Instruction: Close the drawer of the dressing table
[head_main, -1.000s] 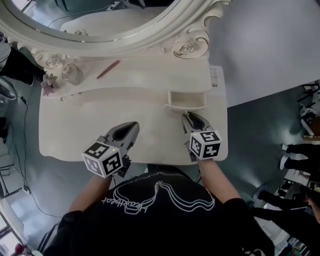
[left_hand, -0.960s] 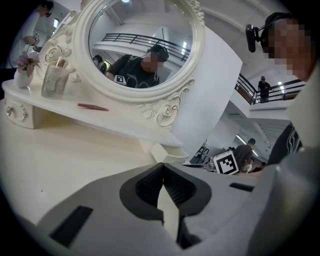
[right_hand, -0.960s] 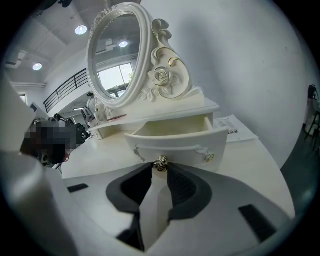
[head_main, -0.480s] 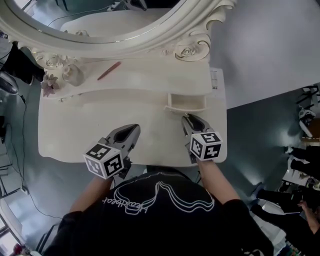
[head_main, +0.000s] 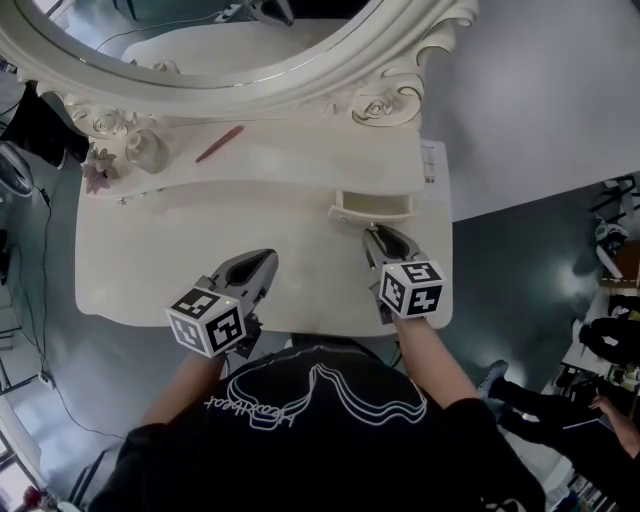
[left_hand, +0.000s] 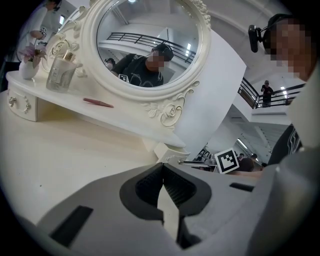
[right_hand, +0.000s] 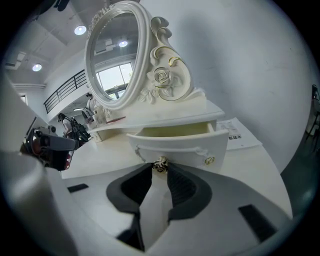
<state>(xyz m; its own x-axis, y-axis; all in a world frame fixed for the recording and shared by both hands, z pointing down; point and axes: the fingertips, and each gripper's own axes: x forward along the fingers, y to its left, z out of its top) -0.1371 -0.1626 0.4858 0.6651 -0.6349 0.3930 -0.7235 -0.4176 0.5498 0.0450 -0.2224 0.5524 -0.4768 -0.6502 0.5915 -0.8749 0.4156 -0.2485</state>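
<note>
Far right on the cream dressing table (head_main: 150, 260), the small cream drawer (head_main: 374, 207) stands part open. The right gripper (right_hand: 160, 169) sits just at its near face, clenched on the gold centre knob (right_hand: 160, 163). The left gripper (left_hand: 161, 170) is well to the left over bare tabletop, jaws closed together and empty.

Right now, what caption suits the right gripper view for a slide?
Right gripper grips the knob of the open drawer, mirror behind.

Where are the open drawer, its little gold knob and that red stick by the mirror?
Open cream wooden drawer (right_hand: 185, 147): right gripper view, on its front panel.
Small round gold knob (right_hand: 160, 164): right gripper view, on the knob's face.
Thin red stick (head_main: 217, 140): head view, at its middle.
</note>
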